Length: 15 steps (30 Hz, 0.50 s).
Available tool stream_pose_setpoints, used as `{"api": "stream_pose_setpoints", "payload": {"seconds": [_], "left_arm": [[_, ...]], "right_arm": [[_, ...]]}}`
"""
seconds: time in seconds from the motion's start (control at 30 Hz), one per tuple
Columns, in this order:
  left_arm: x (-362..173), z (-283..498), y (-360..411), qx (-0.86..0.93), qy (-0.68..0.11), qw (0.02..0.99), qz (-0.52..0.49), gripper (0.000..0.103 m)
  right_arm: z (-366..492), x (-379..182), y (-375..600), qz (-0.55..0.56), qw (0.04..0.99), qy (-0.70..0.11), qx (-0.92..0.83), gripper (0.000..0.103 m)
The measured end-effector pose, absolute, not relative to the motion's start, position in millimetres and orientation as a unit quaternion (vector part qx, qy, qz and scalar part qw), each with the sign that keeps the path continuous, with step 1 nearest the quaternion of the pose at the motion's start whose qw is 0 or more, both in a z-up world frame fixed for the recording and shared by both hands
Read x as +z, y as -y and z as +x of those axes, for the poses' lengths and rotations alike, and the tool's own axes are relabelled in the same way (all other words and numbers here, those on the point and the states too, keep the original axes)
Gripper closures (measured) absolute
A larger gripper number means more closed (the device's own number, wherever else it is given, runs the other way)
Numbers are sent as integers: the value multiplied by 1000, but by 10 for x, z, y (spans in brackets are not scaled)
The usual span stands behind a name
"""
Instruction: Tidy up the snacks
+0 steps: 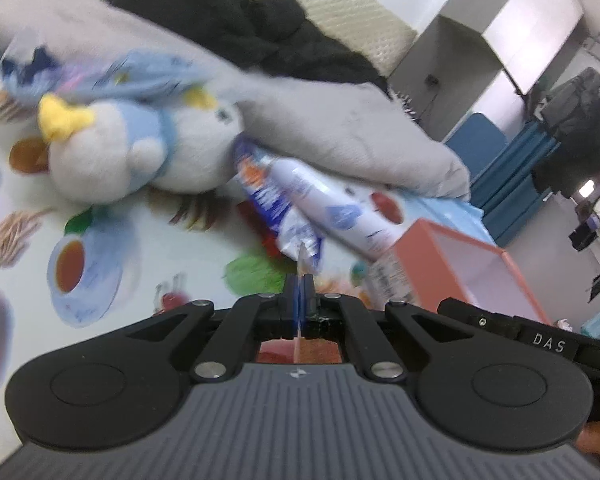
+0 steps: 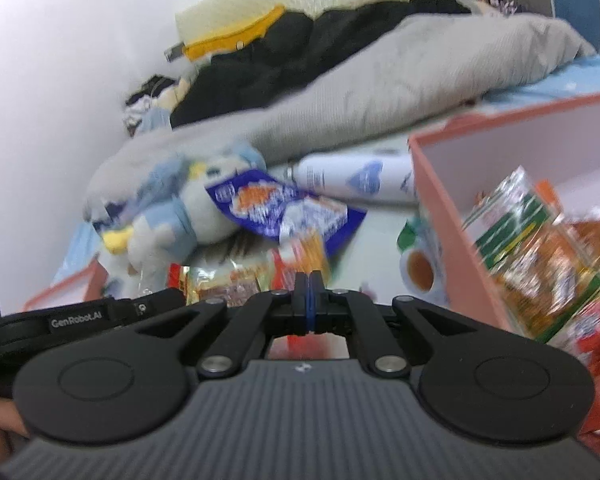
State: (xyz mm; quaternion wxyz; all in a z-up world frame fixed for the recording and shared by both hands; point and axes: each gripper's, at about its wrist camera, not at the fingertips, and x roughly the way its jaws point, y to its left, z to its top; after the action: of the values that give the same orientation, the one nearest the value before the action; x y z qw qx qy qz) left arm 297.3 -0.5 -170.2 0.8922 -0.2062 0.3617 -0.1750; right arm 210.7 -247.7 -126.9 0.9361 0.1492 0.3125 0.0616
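While both hand-held tools are clenched, we look first at what is nearest to us. The left gripper has its jaws pressed together on the thin sealed edge of the blue packet, and the long axis of this packet runs away from the tips toward 11 o'clock. The right gripper is also closed tight; the blurred orange packet sits directly at its tips, so we judge that it is pinched there, although the blur does not let us be fully sure. The relation that matters for the coming move is the pink box: it lies at about 2 o'clock from each gripper, open upward, with several snack bags already inside. We think the right hand is the nearer one to it, because the box wall fills the right side of its view, while in the left wrist view the box is farther off. Behind the packets lie a white spray can and a plush toy on the printed sheet, and farthest a grey blanket.
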Motion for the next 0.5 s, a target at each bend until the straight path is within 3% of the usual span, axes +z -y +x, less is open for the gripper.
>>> {"api": "stream_pose_setpoints", "payload": {"seconds": [0.23,0.5], "left_arm": [[-1293,2958,263,-190,-344,900,-191,102],[-1204,2933,417,-204,-347,896,-188,103]], "right_arm": [[1942,-879,2757,154,947,-279,44,100],[1841,-1015,2750,153,939,-298,78,97]]}}
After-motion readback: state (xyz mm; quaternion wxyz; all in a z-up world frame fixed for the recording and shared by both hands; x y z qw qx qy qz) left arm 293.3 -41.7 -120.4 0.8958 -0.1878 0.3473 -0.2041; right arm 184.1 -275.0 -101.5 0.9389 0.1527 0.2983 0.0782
